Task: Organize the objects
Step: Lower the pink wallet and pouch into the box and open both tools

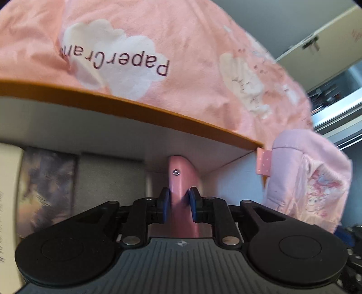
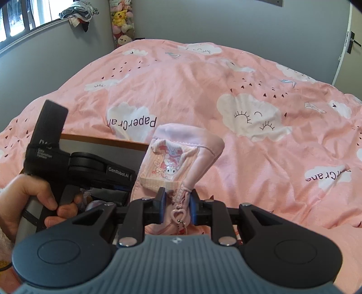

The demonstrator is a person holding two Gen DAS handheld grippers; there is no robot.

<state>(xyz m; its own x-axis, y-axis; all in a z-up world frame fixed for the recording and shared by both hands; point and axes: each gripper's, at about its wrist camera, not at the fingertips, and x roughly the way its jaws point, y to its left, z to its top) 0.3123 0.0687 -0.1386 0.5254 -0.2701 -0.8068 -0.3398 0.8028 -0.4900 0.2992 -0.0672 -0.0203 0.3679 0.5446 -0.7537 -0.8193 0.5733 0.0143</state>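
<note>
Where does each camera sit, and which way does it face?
Left wrist: on the left gripper, angled down into an orange-rimmed box; its pads flank a pink tool.
Right wrist: on the right gripper, facing across the bed; jaws pinch a pink pouch; a hand holding the other gripper shows.
Shared: pouch, box, pink duvet.

Bedroom: bed with pink duvet [image 2: 203,90], plush toys [image 2: 121,20] in corner.
</note>
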